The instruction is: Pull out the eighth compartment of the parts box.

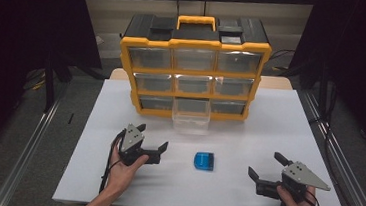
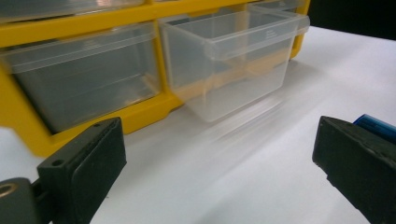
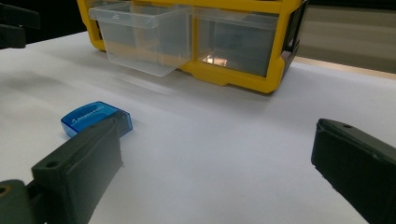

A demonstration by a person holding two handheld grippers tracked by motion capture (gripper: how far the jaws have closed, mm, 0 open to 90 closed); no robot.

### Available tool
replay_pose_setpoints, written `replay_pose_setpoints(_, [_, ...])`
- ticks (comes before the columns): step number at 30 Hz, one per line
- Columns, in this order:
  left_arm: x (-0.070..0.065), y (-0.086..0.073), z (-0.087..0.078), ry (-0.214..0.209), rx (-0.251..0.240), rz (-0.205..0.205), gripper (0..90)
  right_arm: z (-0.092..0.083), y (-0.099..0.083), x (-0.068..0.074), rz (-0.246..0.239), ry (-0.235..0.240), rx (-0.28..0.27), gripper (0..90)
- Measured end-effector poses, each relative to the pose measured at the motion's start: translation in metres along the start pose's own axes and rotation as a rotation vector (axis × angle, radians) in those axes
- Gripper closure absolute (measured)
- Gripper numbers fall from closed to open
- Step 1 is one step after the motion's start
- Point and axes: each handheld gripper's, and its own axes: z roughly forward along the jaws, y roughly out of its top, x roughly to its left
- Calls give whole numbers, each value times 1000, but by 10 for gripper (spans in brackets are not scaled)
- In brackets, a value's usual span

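On the white counter (image 1: 248,139) we see the left gripper (image 1: 151,139) with its jaws spread wide, holding nothing. Just right of it the small blue case (image 1: 204,161) lies flat, between both grippers and in front of the pulled-out clear drawer (image 1: 191,120) of the yellow organizer (image 1: 193,74); its long axis runs roughly across the counter. The right gripper (image 1: 265,166) also rests with jaws released, empty, apart from the case.

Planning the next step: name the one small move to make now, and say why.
Probably bring the left tongs across to the blue case and close on it: they stand open and empty, the case lies flat beside them, and the clear drawer of the yellow cabinet is already pulled out.
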Motion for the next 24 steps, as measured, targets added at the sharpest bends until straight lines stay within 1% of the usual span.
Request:
replay_pose_setpoints(1, [0,1,-2,-4,-2,-17,28,0,0,0,-2,-5,1,16])
replay_pose_setpoints(2, [1,1,-5,-10,-10,-21,28,0,0,0,0,-4,1,16])
replay_pose_setpoints(4, [1,2,-11,14,-31,-16,28,1,0,0,1,-5,3,16])
replay_pose_setpoints(5, [1,0,-14,16,-49,-28,28,1,0,0,1,-5,2,16])
replay_pose_setpoints(6, [3,-1,-17,13,-44,-38,28,0,0,0,1,-5,3,16])
replay_pose_setpoints(7, [4,-2,-19,11,-37,-58,28,0,0,0,1,-6,3,16])
replay_pose_setpoints(8, [5,-4,-22,-1,-35,-75,28,0,0,0,3,-8,2,17])
replay_pose_setpoints(9, [6,-6,-24,4,-34,-75,28,0,0,0,2,-8,2,16])
replay_pose_setpoints(11, [8,-7,-29,12,-40,-63,29,1,1,0,3,-7,2,17])
replay_pose_setpoints(12, [10,-7,-31,8,-44,-74,29,1,1,0,2,-8,4,16])
replay_pose_setpoints(13, [13,-8,-33,8,-43,-76,29,1,1,0,4,-8,6,17])
replay_pose_setpoints(14, [16,-9,-36,15,-39,-80,33,2,1,1,5,-13,4,17])
replay_pose_setpoints(15, [17,-9,-39,23,-45,-86,34,2,1,1,4,-13,3,17])
replay_pose_setpoints(16, [19,-9,-42,31,-44,-72,34,1,1,1,2,-7,3,16])
replay_pose_setpoints(17, [21,-9,-46,52,-51,-57,35,0,1,1,6,-9,6,16])
replay_pose_setpoints(18, [23,-9,-49,76,-62,-55,35,0,1,1,9,-12,6,16])
replay_pose_setpoints(19, [25,-10,-53,85,-72,-60,34,0,1,0,8,-13,3,16])
replay_pose_setpoints(20, [27,-11,-57,99,-77,-87,34,0,0,0,11,-17,5,16])
replay_pose_setpoints(22, [29,-15,-64,88,-84,-121,33,0,0,-1,14,-17,5,16])
replay_pose_setpoints(23, [31,-16,-68,76,-71,-105,32,0,0,-1,15,-17,4,16])
replay_pose_setpoints(24, [31,-17,-71,85,-69,-100,32,0,0,-1,14,-17,3,16])
